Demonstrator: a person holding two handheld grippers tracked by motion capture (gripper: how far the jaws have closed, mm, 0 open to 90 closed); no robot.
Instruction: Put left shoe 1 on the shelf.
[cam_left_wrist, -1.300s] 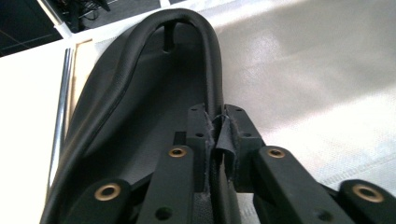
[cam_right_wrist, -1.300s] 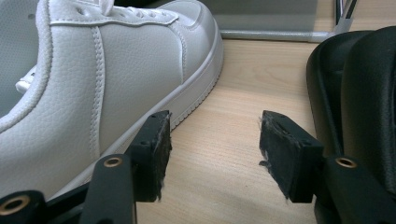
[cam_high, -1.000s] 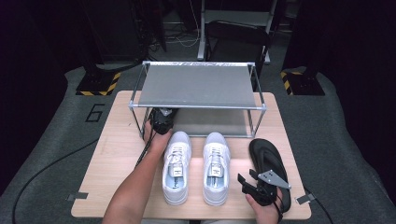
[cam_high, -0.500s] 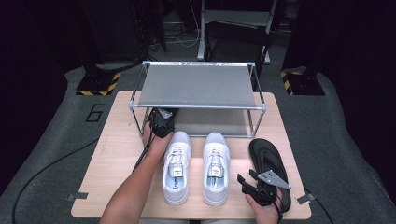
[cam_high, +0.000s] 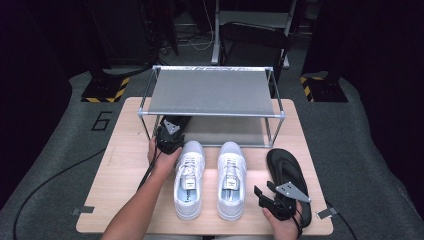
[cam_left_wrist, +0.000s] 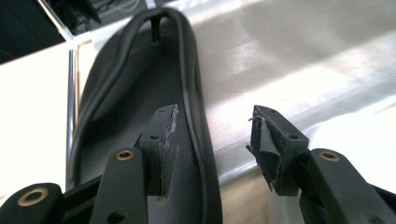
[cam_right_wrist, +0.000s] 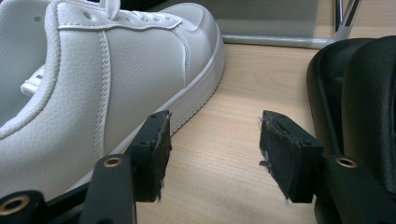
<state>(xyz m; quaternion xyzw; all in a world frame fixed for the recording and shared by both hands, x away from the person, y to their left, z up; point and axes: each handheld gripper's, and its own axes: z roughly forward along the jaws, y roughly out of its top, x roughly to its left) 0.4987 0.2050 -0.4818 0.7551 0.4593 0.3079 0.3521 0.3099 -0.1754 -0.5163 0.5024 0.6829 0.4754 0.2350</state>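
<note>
Black rubber sandal (cam_left_wrist: 140, 93) lies on the rack's lower shelf (cam_left_wrist: 299, 60), far left, long axis running away from the left claw (cam_left_wrist: 212, 140), whose jaws have just been opening and stand spread at its heel.

A large digit "6" is marked on the grey floor mat (cam_high: 65, 145).

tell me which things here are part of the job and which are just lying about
In the job:
- black sandal on the rack's lower shelf, just let go
- left gripper, its jaws just opened
- shoe rack
- second black sandal on the table

Lying about:
- white sneakers, untouched
- right gripper, open
- floor cables
</note>
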